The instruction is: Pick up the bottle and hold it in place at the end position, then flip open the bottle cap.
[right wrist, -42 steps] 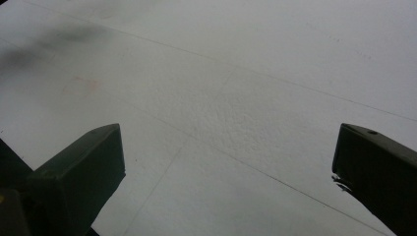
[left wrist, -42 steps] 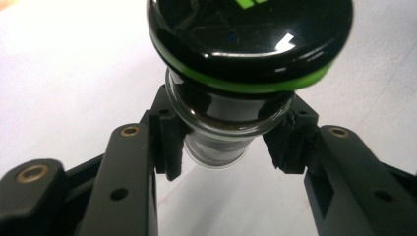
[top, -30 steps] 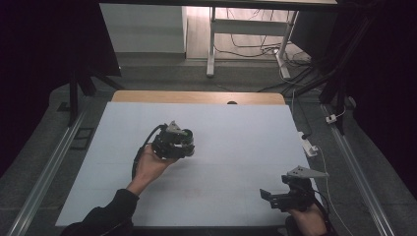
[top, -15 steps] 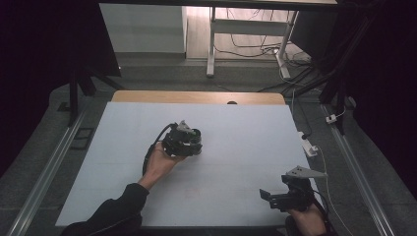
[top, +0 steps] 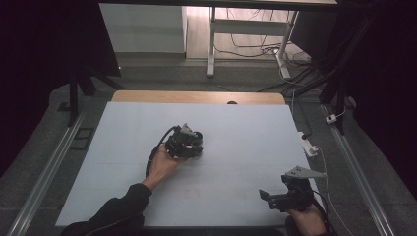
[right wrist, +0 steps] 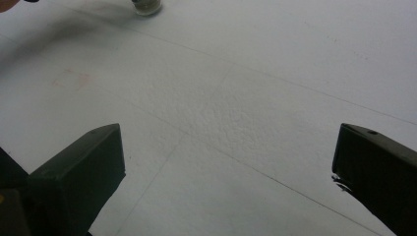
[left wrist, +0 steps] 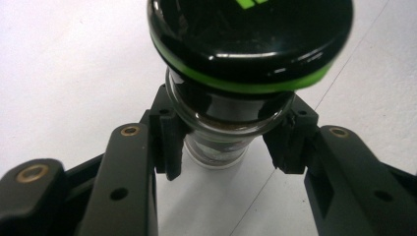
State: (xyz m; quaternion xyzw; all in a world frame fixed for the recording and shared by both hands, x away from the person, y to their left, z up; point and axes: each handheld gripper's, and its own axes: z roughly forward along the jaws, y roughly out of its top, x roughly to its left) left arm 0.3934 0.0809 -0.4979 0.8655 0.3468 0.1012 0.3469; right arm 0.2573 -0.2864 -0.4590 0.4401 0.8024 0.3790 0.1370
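Dim room around a pale table

The white tabletop (top: 246, 128) has a wooden far edge (top: 196, 97); beyond, grey floor (top: 162, 73), white frame legs (top: 211, 44), tangled cables (top: 255, 44), a power strip (top: 309, 145).

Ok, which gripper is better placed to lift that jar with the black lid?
Left. The left gripper already has its jaws on either side of the jar, just under the lid. The right gripper sits open at the table's near right corner, well away from it.
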